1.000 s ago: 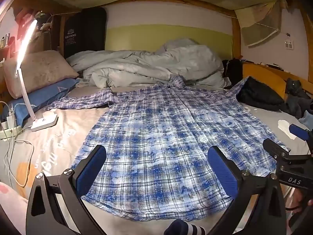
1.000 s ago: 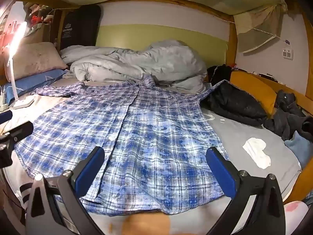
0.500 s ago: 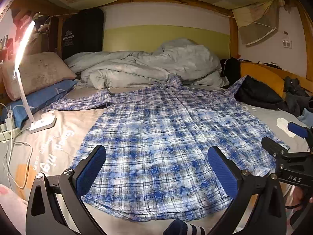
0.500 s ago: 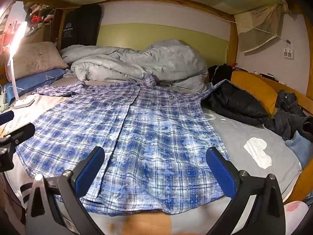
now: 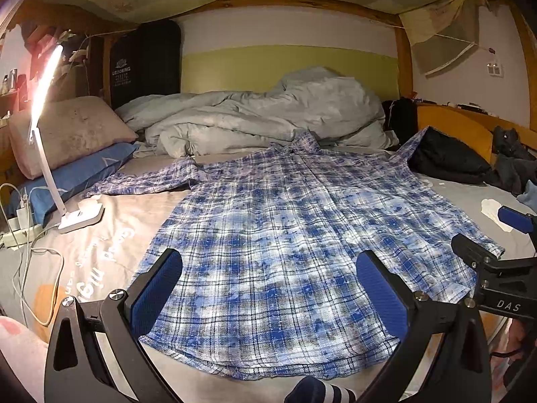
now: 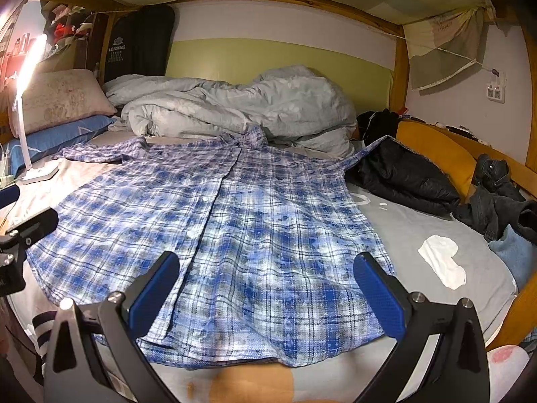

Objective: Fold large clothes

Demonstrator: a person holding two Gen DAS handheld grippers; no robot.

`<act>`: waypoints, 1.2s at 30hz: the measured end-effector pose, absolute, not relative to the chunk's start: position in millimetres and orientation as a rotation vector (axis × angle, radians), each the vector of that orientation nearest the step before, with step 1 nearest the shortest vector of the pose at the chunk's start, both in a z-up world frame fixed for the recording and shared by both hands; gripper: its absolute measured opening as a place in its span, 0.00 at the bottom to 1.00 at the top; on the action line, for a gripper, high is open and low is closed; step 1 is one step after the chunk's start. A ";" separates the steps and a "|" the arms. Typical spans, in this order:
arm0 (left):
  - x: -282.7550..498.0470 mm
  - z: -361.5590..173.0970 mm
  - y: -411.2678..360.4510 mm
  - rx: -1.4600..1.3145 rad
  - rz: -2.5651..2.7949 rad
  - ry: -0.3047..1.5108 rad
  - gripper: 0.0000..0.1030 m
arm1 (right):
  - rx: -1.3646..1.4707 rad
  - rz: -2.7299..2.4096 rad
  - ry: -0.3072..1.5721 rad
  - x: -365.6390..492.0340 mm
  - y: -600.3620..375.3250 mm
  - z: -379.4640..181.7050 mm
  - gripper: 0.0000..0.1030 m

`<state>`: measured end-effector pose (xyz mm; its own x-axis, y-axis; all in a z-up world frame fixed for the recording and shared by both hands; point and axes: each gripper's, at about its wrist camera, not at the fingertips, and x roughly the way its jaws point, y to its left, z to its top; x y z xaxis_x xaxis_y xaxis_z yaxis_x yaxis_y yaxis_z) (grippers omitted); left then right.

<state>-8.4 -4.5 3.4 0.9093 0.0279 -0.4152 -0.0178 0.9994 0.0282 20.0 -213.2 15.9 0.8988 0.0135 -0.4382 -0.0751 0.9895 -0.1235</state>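
A plaid shirt [image 5: 285, 252] is spread flat on the bed [image 6: 419, 231], collar at the far edge, hem nearest both wide-open grippers, left gripper [image 5: 268, 295] and right gripper [image 6: 268, 292], each held over its own hem corner.

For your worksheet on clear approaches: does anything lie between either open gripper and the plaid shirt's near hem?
Nothing visible does. The left gripper and right gripper both hover open above the plaid shirt, which lies spread flat.

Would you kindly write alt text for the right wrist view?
A blue plaid shirt lies spread flat, buttoned side up, on a bed, framed by the open right tool above its hem. A rumpled grey duvet lies behind it; dark clothes sit at right.
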 end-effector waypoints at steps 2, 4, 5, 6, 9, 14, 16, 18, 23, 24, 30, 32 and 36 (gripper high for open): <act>-7.3 2.9 -3.5 0.020 0.019 0.437 1.00 | -0.141 0.044 0.452 20.5 -213.2 15.7 1.00; -5.3 1.8 -2.7 0.006 0.010 0.454 1.00 | -0.138 0.041 0.452 21.2 -214.1 15.5 1.00; -4.7 1.0 -1.7 0.001 0.009 0.459 1.00 | -0.136 0.040 0.453 21.3 -214.1 15.5 1.00; -4.1 0.5 -1.5 -0.001 0.009 0.463 1.00 | -0.134 0.040 0.454 21.5 -214.5 15.4 1.00; -3.6 -0.4 -2.2 0.001 0.011 0.466 1.00 | -0.133 0.039 0.455 21.3 -214.7 15.2 1.00; -3.9 -0.9 -5.4 0.010 0.011 0.467 1.00 | -0.133 0.040 0.455 21.6 -214.7 15.5 1.00; -4.1 -1.0 -5.1 0.009 0.008 0.468 1.00 | -0.135 0.040 0.457 21.7 -214.5 15.5 1.00; -3.2 -1.3 -5.6 0.009 0.004 0.474 1.00 | -0.136 0.042 0.458 21.7 -214.7 15.2 1.00; -3.8 -1.5 -5.7 0.009 0.000 0.477 1.00 | -0.135 0.042 0.456 21.0 -215.0 15.5 1.00; -4.1 -1.5 -5.6 0.011 0.001 0.475 1.00 | -0.135 0.042 0.456 21.1 -214.9 15.5 1.00; -3.2 -1.8 -7.4 0.018 0.002 0.477 1.00 | -0.138 0.042 0.459 20.6 -213.9 15.5 1.00; -3.0 -1.8 -7.0 0.018 0.002 0.478 1.00 | -0.138 0.042 0.459 20.6 -213.9 15.7 1.00; -3.0 -1.7 -6.8 0.017 0.002 0.478 1.00 | -0.138 0.042 0.460 21.0 -214.2 15.7 1.00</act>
<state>-3.0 -6.8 -1.7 0.8877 0.0060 -0.4604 0.0018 0.9999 0.0166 21.0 -214.2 15.7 0.8955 0.0094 -0.4449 -0.0717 0.9898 -0.1235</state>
